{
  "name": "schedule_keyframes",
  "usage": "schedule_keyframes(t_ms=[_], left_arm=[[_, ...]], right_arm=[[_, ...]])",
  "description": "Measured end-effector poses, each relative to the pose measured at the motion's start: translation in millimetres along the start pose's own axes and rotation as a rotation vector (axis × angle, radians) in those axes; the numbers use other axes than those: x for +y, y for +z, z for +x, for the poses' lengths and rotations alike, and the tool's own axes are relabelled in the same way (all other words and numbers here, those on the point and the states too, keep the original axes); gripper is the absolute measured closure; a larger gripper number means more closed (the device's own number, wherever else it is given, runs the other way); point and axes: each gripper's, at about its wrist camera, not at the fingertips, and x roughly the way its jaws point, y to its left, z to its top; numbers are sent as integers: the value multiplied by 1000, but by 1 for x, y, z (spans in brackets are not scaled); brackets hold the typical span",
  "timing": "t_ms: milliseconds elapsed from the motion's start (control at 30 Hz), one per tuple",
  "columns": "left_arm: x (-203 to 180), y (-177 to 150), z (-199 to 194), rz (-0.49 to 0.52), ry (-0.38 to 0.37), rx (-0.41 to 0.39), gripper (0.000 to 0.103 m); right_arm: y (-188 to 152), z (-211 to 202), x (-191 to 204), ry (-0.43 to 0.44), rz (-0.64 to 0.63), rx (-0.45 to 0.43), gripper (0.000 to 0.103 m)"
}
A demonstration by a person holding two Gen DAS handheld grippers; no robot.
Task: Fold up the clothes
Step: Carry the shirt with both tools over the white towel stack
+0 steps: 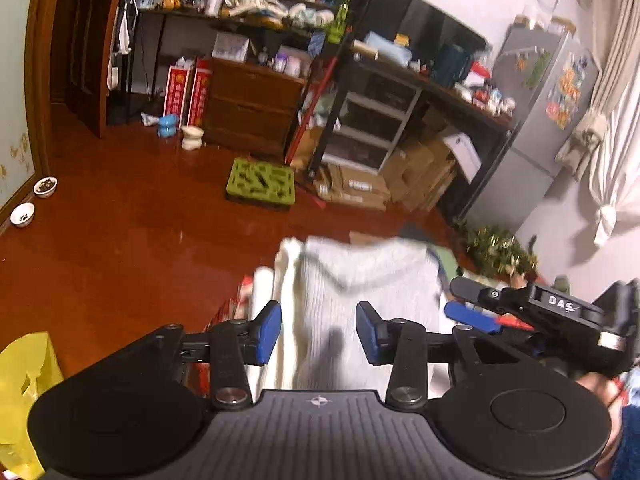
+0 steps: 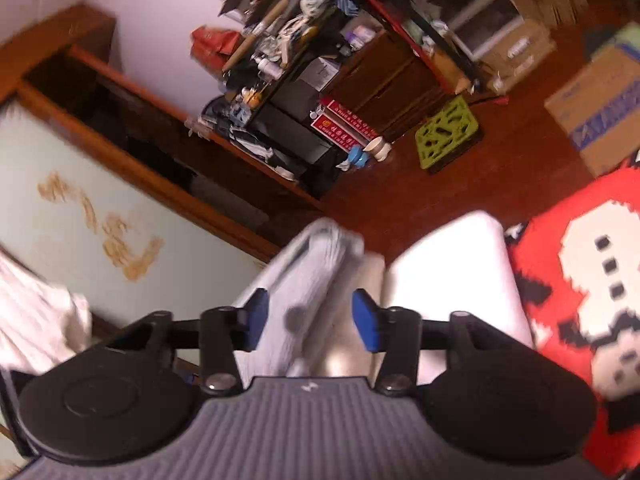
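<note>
Ribbed grey knit garment [image 1: 360, 280], folded, blurred, both left gripper [image 1: 318, 332] and right gripper [image 2: 308, 324] spread wide, empty.

The left wrist camera is sitting just behind the left claw [image 1: 318, 332], looking forward and slightly down across the red floor [image 1: 120, 240] toward the cluttered shelves [image 1: 248, 4]. The right wrist camera is riding behind the right claw [image 2: 306, 320], rolled sharply so the room is tilting. Both are hovering close over a pale folded garment [image 1: 360, 280], and both are sharing the green mat [image 1: 261, 182] and wooden drawers [image 1: 252, 108].
</note>
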Motion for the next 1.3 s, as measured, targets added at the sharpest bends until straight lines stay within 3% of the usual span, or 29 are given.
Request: schedule_keyframes(t_ms=[167, 233, 267, 333, 433, 500, 633, 767, 900, 1000, 1133, 1300], left_arm=[[-1, 21, 35, -40, 9, 29, 60], [2, 26, 54, -89, 2, 54, 60], [4, 25, 61, -103, 4, 68, 61], [4, 23, 73, -116, 15, 92, 64], [-3, 15, 75, -68, 34, 73, 64], [-3, 11, 74, -57, 33, 64, 64], [4, 10, 62, -77, 14, 56, 64], [1, 18, 37, -43, 8, 41, 71], [-22, 22, 15, 21, -46, 13, 87], [-41, 10, 18, 50, -122, 38, 95], [-46, -20, 35, 138, -57, 140, 101], [-32, -36, 6, 110, -64, 135, 101]], right_arm=[[32, 27, -27, -21, 95, 39, 48], [38, 38, -35, -23, 105, 71, 65], [41, 42, -38, -21, 102, 81, 79], [45, 47, -35, -17, 54, 81, 91], [52, 47, -23, 1, -104, 37, 92], [51, 51, -21, -30, -170, 40, 91], [51, 48, -29, -74, -158, 19, 80], [46, 22, -11, -49, -223, -33, 80], [15, 13, 19, 20, -350, 31, 93], [-11, 21, 30, 16, -384, 81, 93], [-35, 16, 25, -15, -378, 117, 94], [-49, -5, 38, -13, -462, 139, 93]])
